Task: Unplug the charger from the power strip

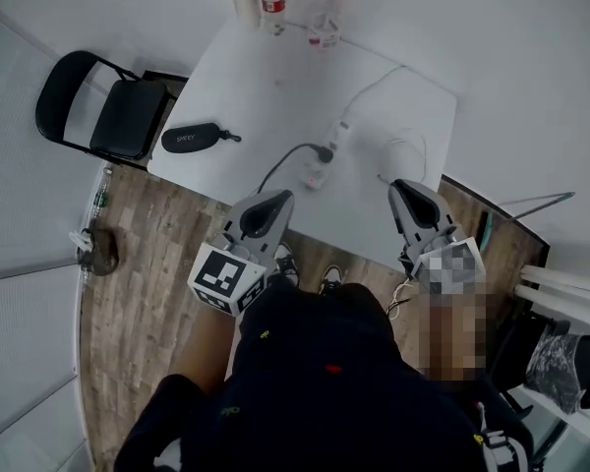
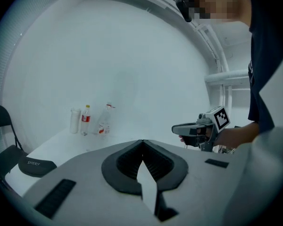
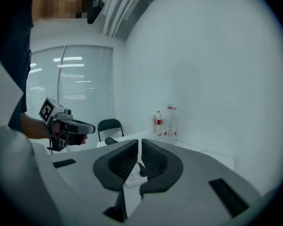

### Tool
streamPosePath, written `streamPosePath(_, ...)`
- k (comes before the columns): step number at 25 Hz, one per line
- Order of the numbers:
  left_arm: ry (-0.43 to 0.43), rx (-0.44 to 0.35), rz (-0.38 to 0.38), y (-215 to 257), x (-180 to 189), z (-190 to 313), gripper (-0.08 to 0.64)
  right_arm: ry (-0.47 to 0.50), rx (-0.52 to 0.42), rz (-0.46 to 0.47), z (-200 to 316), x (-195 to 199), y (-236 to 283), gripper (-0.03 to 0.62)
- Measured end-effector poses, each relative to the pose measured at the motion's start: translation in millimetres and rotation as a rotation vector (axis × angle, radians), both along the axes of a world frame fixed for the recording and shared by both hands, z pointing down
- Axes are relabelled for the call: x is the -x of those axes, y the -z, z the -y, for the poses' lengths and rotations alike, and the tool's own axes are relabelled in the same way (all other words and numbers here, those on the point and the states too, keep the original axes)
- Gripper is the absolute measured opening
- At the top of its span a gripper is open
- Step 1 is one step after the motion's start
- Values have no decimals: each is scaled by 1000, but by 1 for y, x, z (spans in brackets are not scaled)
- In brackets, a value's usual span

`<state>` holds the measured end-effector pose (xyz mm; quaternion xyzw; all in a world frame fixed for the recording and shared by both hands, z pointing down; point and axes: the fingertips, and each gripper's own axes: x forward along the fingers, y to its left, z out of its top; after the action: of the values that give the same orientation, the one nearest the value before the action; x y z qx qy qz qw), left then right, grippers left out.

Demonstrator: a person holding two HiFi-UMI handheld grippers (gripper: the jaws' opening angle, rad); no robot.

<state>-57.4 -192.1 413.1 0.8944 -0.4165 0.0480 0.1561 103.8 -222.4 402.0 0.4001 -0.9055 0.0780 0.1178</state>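
Note:
A white power strip lies in the middle of the white table. A black charger is plugged into it, and its black cable runs toward the table's near edge. My left gripper hovers at that near edge, short of the strip, with its jaw tips meeting and nothing between them. My right gripper is over the table's near right part, also shut and empty. Through its narrow slit I glimpse the power strip and the black charger ahead.
Two bottles and a white cup stand at the table's far edge. A black glasses case lies at the left edge, next to a black folding chair. A thin white cable loops to the right of the strip.

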Motion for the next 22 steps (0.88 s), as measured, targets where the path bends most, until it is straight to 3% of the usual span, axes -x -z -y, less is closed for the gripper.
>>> streamPosePath(5,-24,30,-23,-18,15,33,20,1,10,-25,40,22,-9,35)
streamPosePath(9,-31,104,-49,-50,5,46,20,-28,59,-63,66,24,-33,35)
streamPosePath(13,-32,160,-21,-84,-16,59,20,14,108,-144,86,22,-64,38)
streamPosePath(16,-26,199,13,-110,-27,68,20,59,146,-174,99,26,-86,106)
streamPosePath(22,-24,274,53,-157,-50,82,20,175,143,-304,122,50,-133,124)
